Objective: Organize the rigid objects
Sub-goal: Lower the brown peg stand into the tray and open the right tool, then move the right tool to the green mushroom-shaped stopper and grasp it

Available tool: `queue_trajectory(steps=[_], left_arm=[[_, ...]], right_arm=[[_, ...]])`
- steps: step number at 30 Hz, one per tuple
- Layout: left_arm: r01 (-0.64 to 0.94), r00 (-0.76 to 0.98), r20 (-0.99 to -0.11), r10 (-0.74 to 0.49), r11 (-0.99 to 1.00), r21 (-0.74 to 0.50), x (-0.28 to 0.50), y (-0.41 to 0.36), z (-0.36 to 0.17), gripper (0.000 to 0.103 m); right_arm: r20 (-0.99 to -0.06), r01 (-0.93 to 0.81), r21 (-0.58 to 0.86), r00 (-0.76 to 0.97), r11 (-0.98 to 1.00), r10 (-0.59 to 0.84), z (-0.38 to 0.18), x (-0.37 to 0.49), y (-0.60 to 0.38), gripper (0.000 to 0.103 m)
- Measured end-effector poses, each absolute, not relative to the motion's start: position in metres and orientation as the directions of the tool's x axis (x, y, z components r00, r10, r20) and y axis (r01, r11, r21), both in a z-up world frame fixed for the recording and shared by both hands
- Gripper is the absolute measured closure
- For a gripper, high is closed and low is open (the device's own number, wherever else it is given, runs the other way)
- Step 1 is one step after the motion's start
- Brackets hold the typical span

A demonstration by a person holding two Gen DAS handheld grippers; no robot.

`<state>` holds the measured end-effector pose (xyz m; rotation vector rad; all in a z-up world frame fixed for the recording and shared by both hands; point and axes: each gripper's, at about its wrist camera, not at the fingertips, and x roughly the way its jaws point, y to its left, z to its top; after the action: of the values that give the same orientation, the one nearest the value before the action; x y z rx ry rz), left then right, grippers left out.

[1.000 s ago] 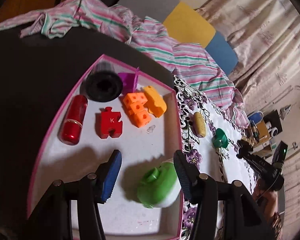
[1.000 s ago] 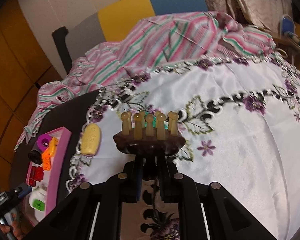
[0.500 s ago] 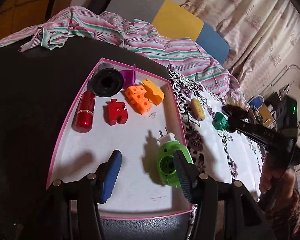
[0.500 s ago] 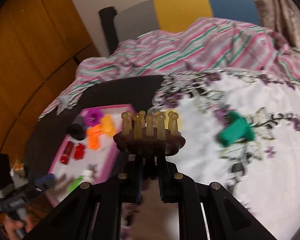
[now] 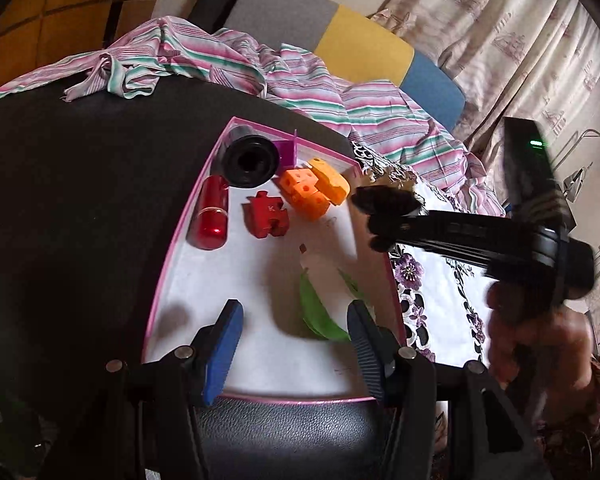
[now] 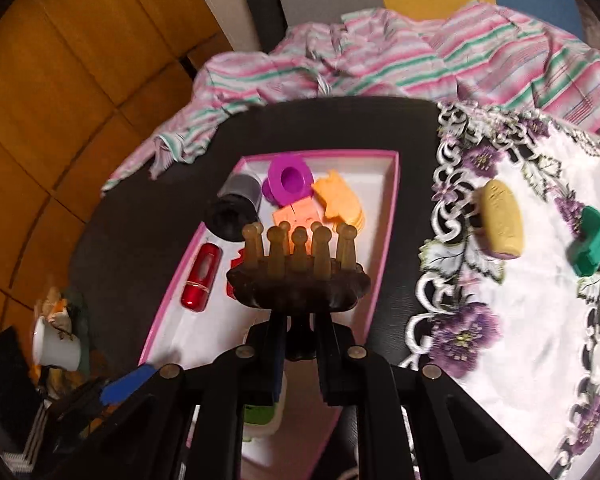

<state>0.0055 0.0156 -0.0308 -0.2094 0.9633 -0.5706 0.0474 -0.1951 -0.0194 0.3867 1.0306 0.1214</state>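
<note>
A pink-rimmed white tray (image 5: 172,268) (image 6: 388,216) holds a black cylinder (image 5: 251,159), a red tube (image 5: 210,216), a red puzzle piece (image 5: 266,216), orange blocks (image 5: 304,190), a purple piece (image 6: 287,178) and a blurred green-and-white plug (image 5: 324,308). My left gripper (image 5: 294,334) is open over the tray's near end, the plug by its right finger. My right gripper (image 6: 298,344) is shut on a dark brown hair claw with tan teeth (image 6: 298,276), held above the tray; it shows in the left wrist view (image 5: 384,200).
On the floral tablecloth (image 6: 520,320) to the right lie a yellow oval piece (image 6: 502,220) and a green piece (image 6: 594,246). A striped cloth (image 5: 220,64) and a chair (image 5: 364,52) lie beyond. A white cup (image 6: 56,346) stands at the left.
My right gripper has carried the hair claw leftward from over the tablecloth to above the tray. The green plug left my left gripper's jaws and lies in the tray; the left gripper drew back.
</note>
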Motion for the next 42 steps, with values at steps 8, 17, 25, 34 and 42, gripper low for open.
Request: queue_trajectory(steps=[8, 17, 25, 34, 42], left_arm=[[0.347, 0.441, -0.709, -0.549, 0.834, -0.430, 0.004, 0.029, -0.032, 0.048], [0.339, 0.450, -0.701, -0.553, 0.832, -0.439, 0.003, 0.031, -0.030, 0.048], [0.356, 0.438, -0.683, -0.585, 0.810, -0.466, 0.000, 0.026, -0.027, 0.048], [0.384, 0.399, -0.693, -0.600, 0.796, -0.468, -0.006, 0.009, -0.029, 0.048], [0.449, 0.370, -0.690, -0.622, 0.770, -0.454, -0.012, -0.014, -0.022, 0.048]], right_arm=[[-0.851, 0.116, 0.303, 0.479, 0.946, 0.214, -0.040, 0.065, -0.183, 0.088], [-0.841, 0.083, 0.290, 0.497, 0.953, 0.213, -0.031, 0.055, -0.183, 0.083], [-0.794, 0.080, 0.329, 0.564, 0.941, 0.230, -0.012, 0.019, -0.197, 0.074], [-0.792, 0.154, 0.345, 0.578, 0.926, 0.199, -0.011, -0.004, -0.231, 0.071], [-0.835, 0.245, 0.346, 0.521, 0.906, 0.178, -0.029, -0.021, -0.265, 0.068]])
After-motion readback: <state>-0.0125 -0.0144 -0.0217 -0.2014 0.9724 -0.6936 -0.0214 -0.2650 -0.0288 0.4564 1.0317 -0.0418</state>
